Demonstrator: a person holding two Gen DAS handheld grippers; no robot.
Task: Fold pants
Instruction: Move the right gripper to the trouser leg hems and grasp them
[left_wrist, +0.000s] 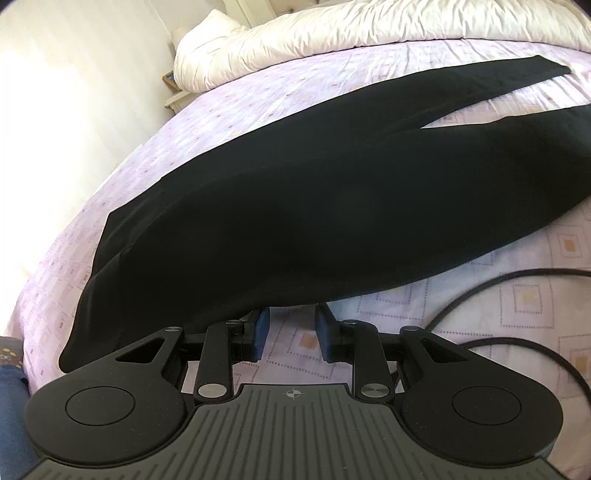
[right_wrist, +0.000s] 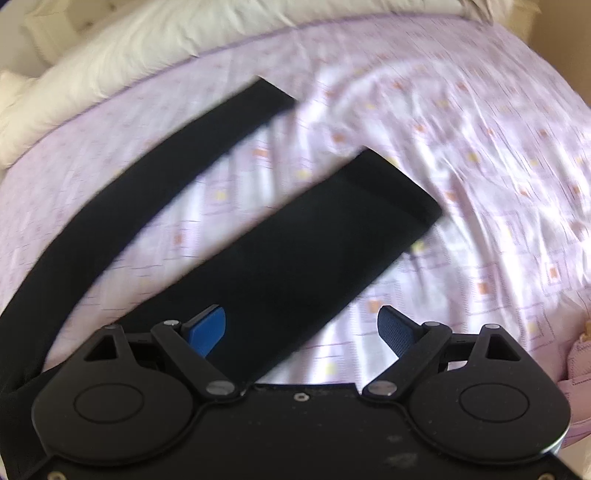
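Observation:
Black pants (left_wrist: 295, 206) lie flat on the lilac patterned bed sheet (left_wrist: 424, 317), waist end near left, both legs running to the upper right. My left gripper (left_wrist: 293, 326) is low at the pants' near edge. Its blue pads (left_wrist: 263, 332) stand a little apart, with only sheet showing between them. In the blurred right wrist view the two legs are spread apart. The nearer leg (right_wrist: 295, 266) ends in a cuff to the upper right, and the farther leg (right_wrist: 155, 162) curves off to the left. My right gripper (right_wrist: 303, 326) hovers wide open over the nearer leg's right edge, holding nothing.
A bunched white duvet (left_wrist: 369, 29) and pillow (left_wrist: 207, 48) lie along the far side of the bed. A black cable (left_wrist: 480, 288) loops on the sheet right of my left gripper. A bedside table (left_wrist: 177, 99) stands at far left. A person's blue-clad leg (left_wrist: 11, 387) shows at bottom left.

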